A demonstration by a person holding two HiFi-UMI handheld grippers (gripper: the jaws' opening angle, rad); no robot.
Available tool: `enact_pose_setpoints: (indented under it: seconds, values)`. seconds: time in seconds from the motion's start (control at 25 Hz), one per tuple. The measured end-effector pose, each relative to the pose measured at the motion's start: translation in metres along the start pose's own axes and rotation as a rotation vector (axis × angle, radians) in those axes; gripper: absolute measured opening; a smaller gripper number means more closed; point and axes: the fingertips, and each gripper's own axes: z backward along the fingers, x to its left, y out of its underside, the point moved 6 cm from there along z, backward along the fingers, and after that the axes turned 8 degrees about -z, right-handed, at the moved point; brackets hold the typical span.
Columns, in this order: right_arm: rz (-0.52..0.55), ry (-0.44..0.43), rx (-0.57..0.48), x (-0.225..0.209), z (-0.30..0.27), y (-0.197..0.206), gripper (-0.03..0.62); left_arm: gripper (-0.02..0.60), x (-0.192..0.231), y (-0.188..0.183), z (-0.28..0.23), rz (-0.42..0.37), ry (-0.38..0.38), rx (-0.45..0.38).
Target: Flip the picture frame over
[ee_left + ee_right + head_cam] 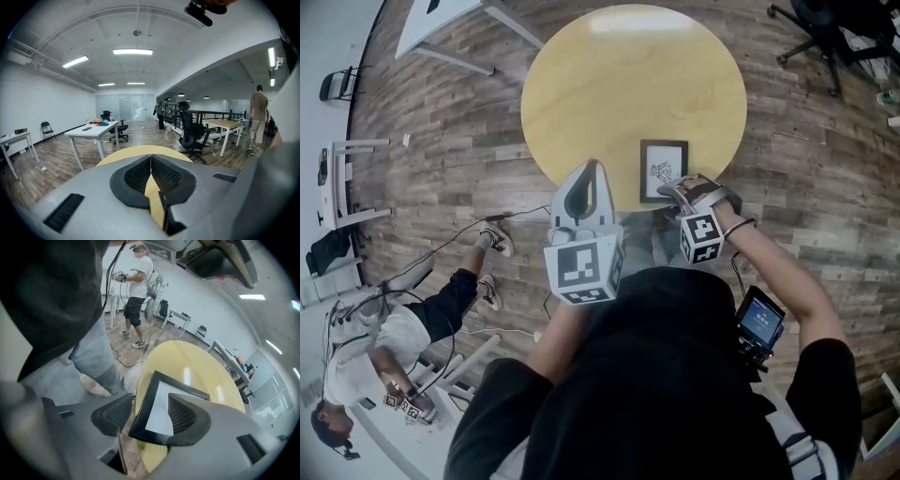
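The picture frame [663, 169], black-rimmed with a white picture facing up, lies flat on the round yellow table [609, 84] close to its near edge. My right gripper [682, 190] is at the frame's near right corner, open. In the right gripper view the frame [157, 404] sits between the spread jaws of the right gripper [150, 399], one jaw beside its left edge and the other over the picture; the pads do not press on it. My left gripper [592, 167] hovers over the table's near edge, left of the frame, shut and holding nothing [150, 157].
A person [384, 347] stands on the wooden floor at lower left, with cables [478, 230] nearby. A white table [441, 23] is at upper left and an office chair [825, 33] at upper right. A small screen device [757, 321] is strapped to the right forearm.
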Motion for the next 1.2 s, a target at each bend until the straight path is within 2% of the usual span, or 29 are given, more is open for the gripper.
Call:
enact_pose_setpoints:
  seconds: [0.24, 0.36, 0.52, 0.68, 0.84, 0.92, 1.0, 1.2]
  values:
    - [0.103, 0.103, 0.049, 0.005, -0.005, 0.007, 0.229, 0.023, 0.003, 0.004, -0.001, 0.010, -0.005, 0.012]
    - [0.106, 0.097, 0.051, 0.008, 0.000, 0.006, 0.206, 0.023, 0.003, 0.003, -0.002, 0.005, 0.004, 0.015]
    - [0.161, 0.072, 0.057, 0.012, 0.010, 0.010, 0.194, 0.023, -0.001, 0.004, -0.005, -0.004, 0.020, 0.012]
    - [0.106, 0.041, 0.008, 0.005, 0.028, 0.004, 0.150, 0.023, -0.004, 0.001, -0.005, -0.010, 0.029, 0.007]
    - [0.042, 0.060, -0.055, -0.019, 0.055, -0.012, 0.101, 0.023, -0.004, -0.005, -0.003, -0.017, 0.022, -0.009]
    - [-0.027, 0.055, -0.094, -0.034, 0.066, -0.020, 0.100, 0.023, -0.002, -0.007, -0.003, -0.016, 0.016, -0.016]
    - [-0.146, 0.037, -0.152, -0.049, 0.075, -0.029, 0.098, 0.023, 0.002, -0.008, -0.002, -0.014, 0.010, -0.021]
    - [-0.576, -0.066, -0.387, -0.089, 0.102, -0.047, 0.095, 0.023, 0.013, -0.015, 0.002, -0.007, -0.019, -0.039]
